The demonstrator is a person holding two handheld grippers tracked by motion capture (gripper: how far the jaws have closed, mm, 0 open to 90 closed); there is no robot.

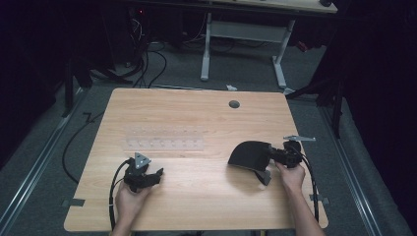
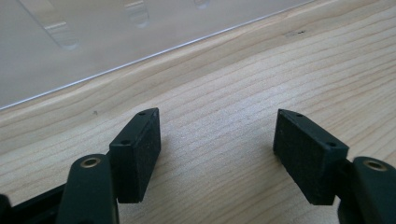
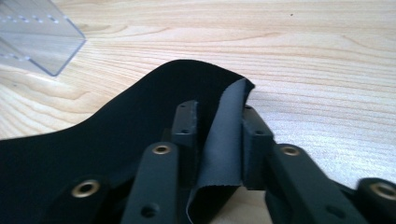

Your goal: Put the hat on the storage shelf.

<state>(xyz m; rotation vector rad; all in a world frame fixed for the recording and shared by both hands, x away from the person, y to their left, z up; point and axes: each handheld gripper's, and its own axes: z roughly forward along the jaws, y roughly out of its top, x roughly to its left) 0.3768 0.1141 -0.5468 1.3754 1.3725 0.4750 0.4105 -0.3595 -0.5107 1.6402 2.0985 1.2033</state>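
The right tongs (image 3: 218,135) pinched a folded edge of black cloth (image 1: 248,155), forearm angled inward. The left tongs (image 2: 217,149) rested apart on the worktop (image 1: 196,196).

Dim, dark-edged high view — gripper views bright, sharp

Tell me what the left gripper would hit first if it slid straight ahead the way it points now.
Probably the clear plastic rack. The left gripper is open, with bare wooden table between its pads and the rack's near edge directly ahead. Depth is hard to judge.
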